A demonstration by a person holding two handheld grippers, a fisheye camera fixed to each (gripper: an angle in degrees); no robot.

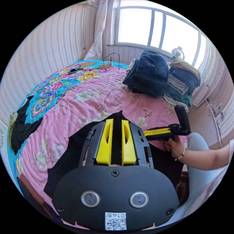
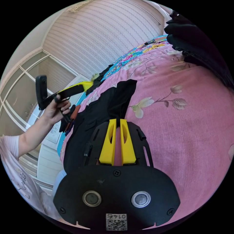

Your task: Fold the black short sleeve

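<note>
The black short-sleeve shirt [image 1: 70, 151] lies spread on the pink flowered bedspread [image 1: 97, 97] near the bed's edge. My left gripper [image 1: 117, 120] sits over it, its yellow jaws close together with black cloth between them and a peak of cloth just past the tips. To the right, a hand [image 1: 174, 146] holds my right gripper [image 1: 144, 133], whose tip is at the shirt's edge. In the right gripper view the right gripper [image 2: 118, 120] pinches a raised ridge of the shirt [image 2: 102, 104]. The left gripper [image 2: 91, 84] is at upper left in a hand [image 2: 57, 107].
A heap of dark clothes [image 1: 151, 73] and a folded stack [image 1: 182, 80] sit at the bed's far right corner, seen as a dark heap [image 2: 195, 46]. Another black garment [image 1: 22, 124] lies at the far left. A power strip [image 1: 106, 65] rests near the window wall.
</note>
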